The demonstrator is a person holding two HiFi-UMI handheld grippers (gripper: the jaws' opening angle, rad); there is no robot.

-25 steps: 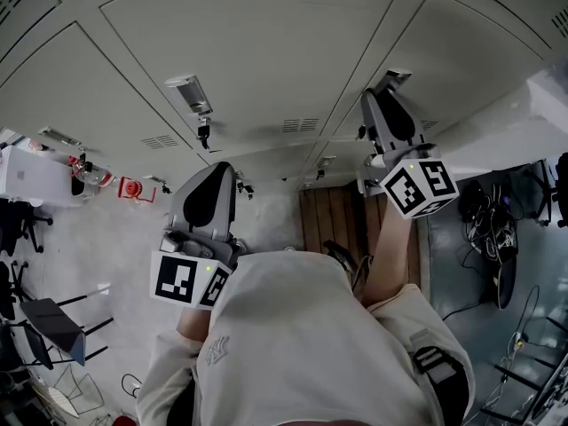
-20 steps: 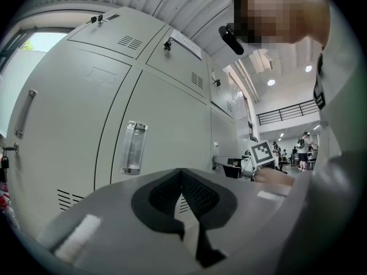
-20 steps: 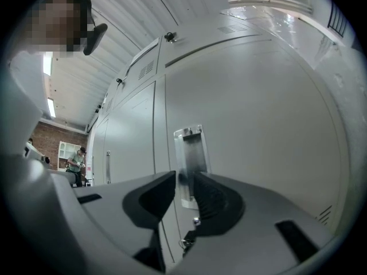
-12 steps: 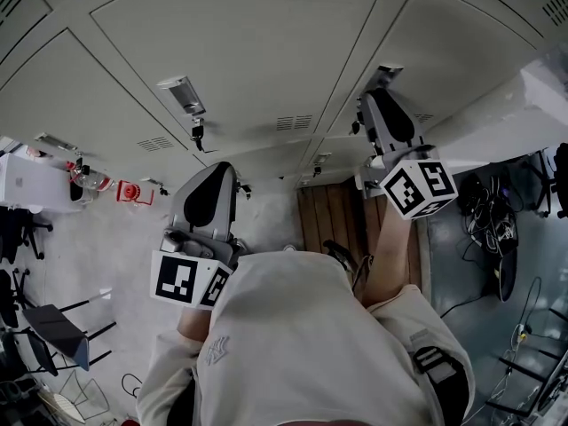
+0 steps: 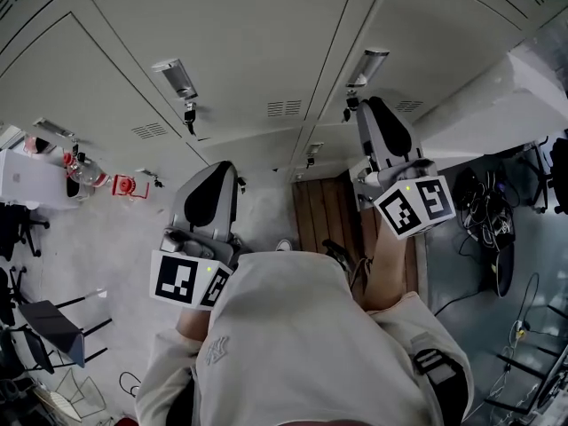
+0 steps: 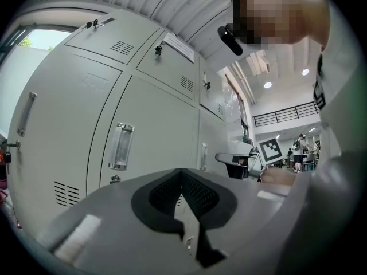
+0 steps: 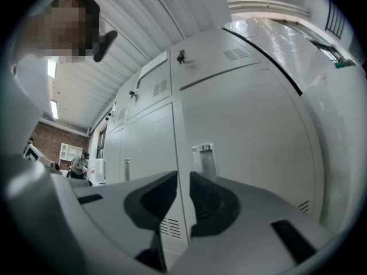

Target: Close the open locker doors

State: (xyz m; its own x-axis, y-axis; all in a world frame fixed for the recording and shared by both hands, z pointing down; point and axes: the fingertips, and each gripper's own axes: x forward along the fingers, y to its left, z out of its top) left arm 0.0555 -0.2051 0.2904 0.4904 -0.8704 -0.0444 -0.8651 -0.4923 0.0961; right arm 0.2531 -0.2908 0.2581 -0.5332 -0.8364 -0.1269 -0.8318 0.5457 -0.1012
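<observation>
Grey jaws of the left gripper [image 6: 182,172] meet at their tips and hold nothing. The right gripper [image 7: 183,177] has its two jaws a narrow slit apart, also on nothing; the seam between two doors shows through the slit. Each gripper carries one of the two marker cubes [image 5: 186,279], the left one low and near the person's chest, the right one higher and further out. Both grippers point at the wall of locker doors [image 5: 222,34], the right one close to it and the left one held back, nearer the body.

From the head view the pale grey doors fill the far part of the scene, and those in view lie flush with their frames. That view shows two recessed handles [image 5: 175,76], one far left of the left gripper and one just beyond the right gripper's tips. Three small key locks [image 5: 189,114] and three sets of vent slits [image 5: 284,107] also show there. The left gripper view shows three handles on the doors ahead.

At far right a white slab [image 5: 519,105] juts out beside the lockers; whether it is a door cannot be told. Between the arms below lies one strip of wooden flooring [image 5: 333,211].
</observation>
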